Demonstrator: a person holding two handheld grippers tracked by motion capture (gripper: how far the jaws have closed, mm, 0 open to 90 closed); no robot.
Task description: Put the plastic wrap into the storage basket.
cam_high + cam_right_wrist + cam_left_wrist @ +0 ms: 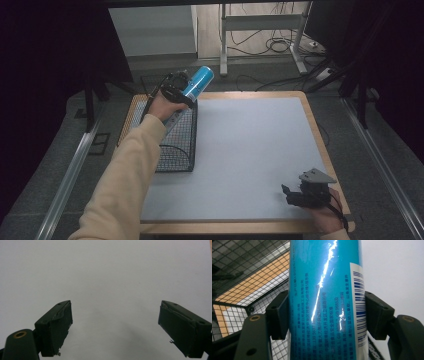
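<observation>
The left gripper pinches a glossy blue cylindrical can with a barcoded label, above the black wire-mesh basket at the table's ten o'clock edge; the can's long axis tilts toward one o'clock; the right gripper, jaws spread, rests at five o'clock on the smooth grey mat, open room between.

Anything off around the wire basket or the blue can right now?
Nothing spilled or damaged. The blue can is tilted, clamped in the left tongs above the far end of the black wire basket, not yet inside. The right tongs are open and hold nothing, over the grey mat.
</observation>
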